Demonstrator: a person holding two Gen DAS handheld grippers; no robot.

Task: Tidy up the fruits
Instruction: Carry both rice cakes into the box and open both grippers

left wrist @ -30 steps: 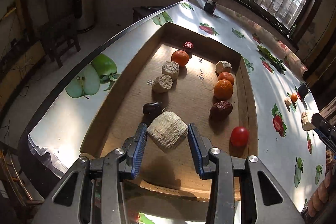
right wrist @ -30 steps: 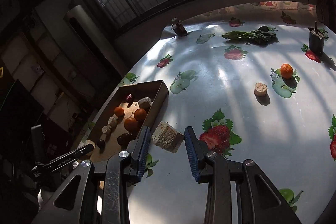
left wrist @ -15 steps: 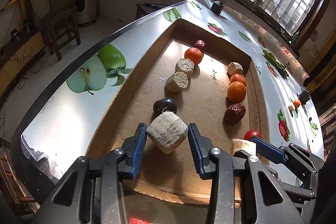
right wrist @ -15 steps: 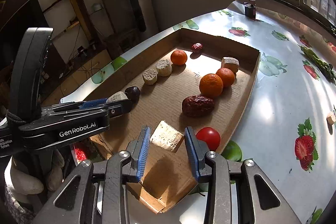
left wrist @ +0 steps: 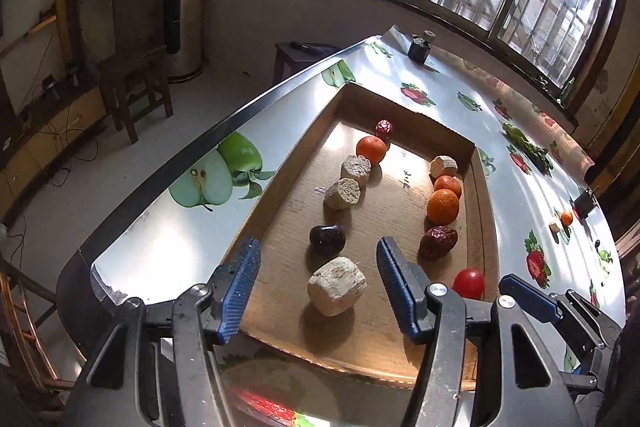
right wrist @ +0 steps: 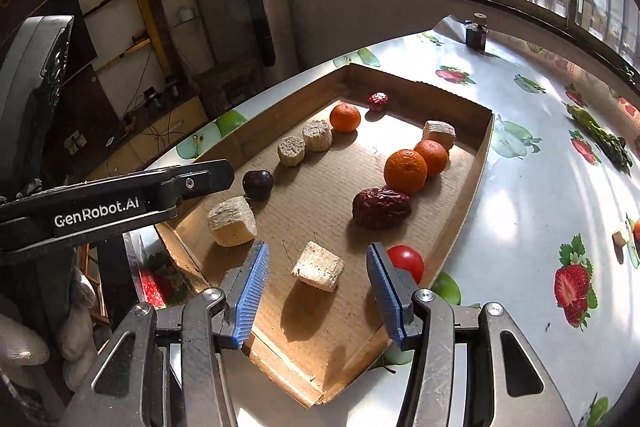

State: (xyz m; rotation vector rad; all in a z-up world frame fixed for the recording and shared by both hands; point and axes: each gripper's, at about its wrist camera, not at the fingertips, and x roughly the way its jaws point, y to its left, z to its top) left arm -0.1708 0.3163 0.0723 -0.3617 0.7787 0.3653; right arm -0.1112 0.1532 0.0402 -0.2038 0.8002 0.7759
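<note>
A shallow cardboard tray (left wrist: 280,211) (right wrist: 480,163) on the table holds two rows of fruit. In the left wrist view a pale chunk (left wrist: 337,291) lies on the tray floor between the blue pads of my left gripper (left wrist: 318,285), whose jaws are opening and stand clear of it. A dark plum (left wrist: 327,239) sits just beyond. In the right wrist view a smaller pale chunk (right wrist: 318,266) rests between the pads of my right gripper (right wrist: 316,283), jaws also opening, not touching it. A red tomato (right wrist: 406,261) lies beside the right pad, with a date (right wrist: 381,207) and oranges (right wrist: 405,171) behind.
The left gripper's body (right wrist: 112,203) crosses the left side of the right wrist view. On the fruit-print tablecloth lie a small orange (left wrist: 566,217), a pale piece (left wrist: 555,226), green leaves (left wrist: 524,143) and a dark jar (left wrist: 419,47). The table edge (left wrist: 180,163) drops to the floor.
Both grippers held pale chunks shut between their pads; now both have opened and the chunks lie on the tray floor. The right gripper came from over the table to the tray's near end.
</note>
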